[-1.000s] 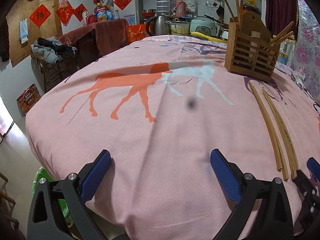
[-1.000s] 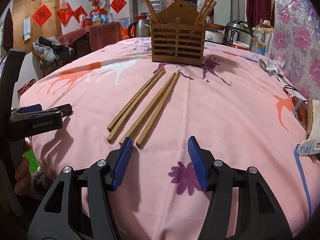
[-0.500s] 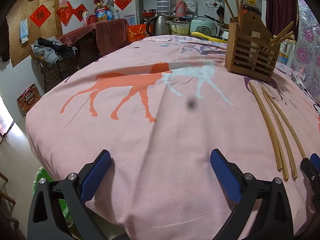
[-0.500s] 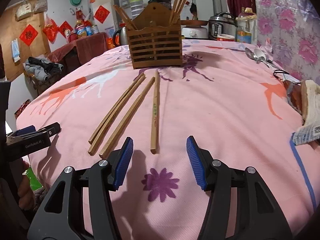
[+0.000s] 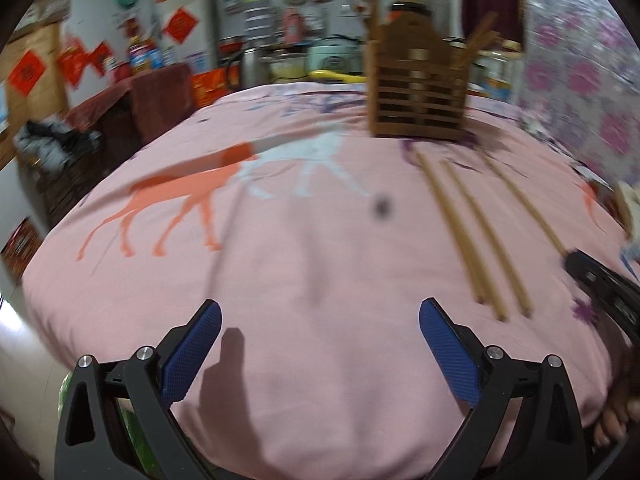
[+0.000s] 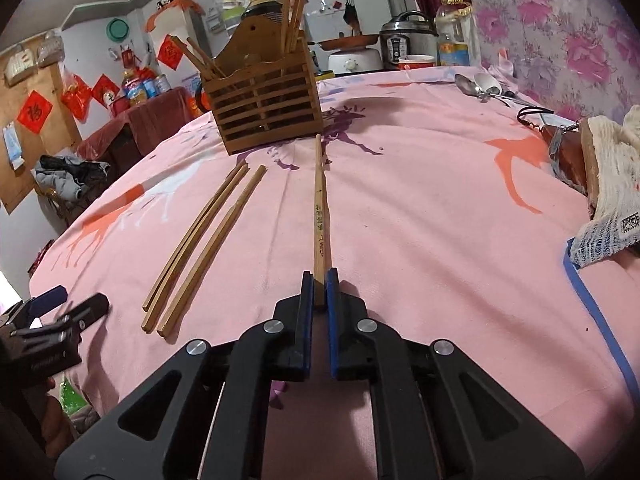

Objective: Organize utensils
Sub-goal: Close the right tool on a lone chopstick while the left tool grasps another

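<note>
Dark printed characters along the chopstick (image 6: 320, 216) (too small to read). Right gripper (image 6: 319, 292), angled down at the pink tablecloth (image 6: 420, 240), just clamped onto its near end; tip toward wooden holder (image 6: 266, 108). Left gripper (image 5: 320, 344) gaping, empty, beside three loose chopsticks (image 5: 476, 232).

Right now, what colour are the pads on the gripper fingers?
Blue, on black fingers; clearest in the left wrist view.

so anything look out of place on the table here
Three chopsticks lie loose on the pink cloth instead of in the wooden holder; a fourth chopstick is clamped in the right gripper.
</note>
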The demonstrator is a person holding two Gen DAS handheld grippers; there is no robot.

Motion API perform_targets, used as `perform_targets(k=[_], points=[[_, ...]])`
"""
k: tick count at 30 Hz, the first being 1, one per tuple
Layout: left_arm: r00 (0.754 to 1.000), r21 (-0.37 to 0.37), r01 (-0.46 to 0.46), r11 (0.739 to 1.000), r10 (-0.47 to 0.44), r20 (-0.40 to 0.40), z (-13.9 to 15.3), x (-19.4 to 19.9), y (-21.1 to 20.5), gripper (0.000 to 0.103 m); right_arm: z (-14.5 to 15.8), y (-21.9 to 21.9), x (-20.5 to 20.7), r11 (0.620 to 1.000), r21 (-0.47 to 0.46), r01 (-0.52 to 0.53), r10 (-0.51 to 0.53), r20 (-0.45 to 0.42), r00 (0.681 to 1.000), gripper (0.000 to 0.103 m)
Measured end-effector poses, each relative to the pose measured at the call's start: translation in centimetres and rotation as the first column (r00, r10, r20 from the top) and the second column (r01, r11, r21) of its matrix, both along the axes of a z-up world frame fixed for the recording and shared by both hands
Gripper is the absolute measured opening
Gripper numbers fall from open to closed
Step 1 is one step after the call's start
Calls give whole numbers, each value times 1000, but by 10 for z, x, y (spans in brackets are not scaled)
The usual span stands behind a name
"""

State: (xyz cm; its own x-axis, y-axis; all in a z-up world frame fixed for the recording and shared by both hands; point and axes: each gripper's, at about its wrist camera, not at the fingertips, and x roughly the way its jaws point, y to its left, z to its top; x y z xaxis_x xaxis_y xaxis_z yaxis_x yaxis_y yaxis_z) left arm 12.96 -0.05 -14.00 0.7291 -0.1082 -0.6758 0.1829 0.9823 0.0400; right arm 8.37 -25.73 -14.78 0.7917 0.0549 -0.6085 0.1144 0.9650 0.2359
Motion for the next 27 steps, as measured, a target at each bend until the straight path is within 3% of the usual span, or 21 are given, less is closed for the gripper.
perform_targets(k=[8,18,20,23,25,26,27], points=[[990,14,136,991,-136,-23,-8,1,-30,97,-1,-3,-1,999,46,-26,26,11,1000,17],[993,39,109,993,-107,-44,-7,30,-46,97,-1,-7,-6,995,98,-20,19,9,1000,20],[995,33,91,995,-89,-51,-7,37,-46,92,-1,-5,-5,996,90,-20,19,10,1000,20],[991,-9,112,994,-113,-69,-5,37,-46,73,-1,-7,-5,995,99,-22,21,12,1000,20],[989,-3,137,991,-137,-51,-4,30,-50,53,-1,-7,-6,994,103,-23,21,14,1000,20],[988,1,151,989,-151,-43,-4,27,-53,48,-1,-8,-6,995,101,-22,21,13,1000,20],[985,3,166,986,-166,-38,-3,24,-56,32,-1,-7,-6,995,98,-22,21,14,1000,20]])
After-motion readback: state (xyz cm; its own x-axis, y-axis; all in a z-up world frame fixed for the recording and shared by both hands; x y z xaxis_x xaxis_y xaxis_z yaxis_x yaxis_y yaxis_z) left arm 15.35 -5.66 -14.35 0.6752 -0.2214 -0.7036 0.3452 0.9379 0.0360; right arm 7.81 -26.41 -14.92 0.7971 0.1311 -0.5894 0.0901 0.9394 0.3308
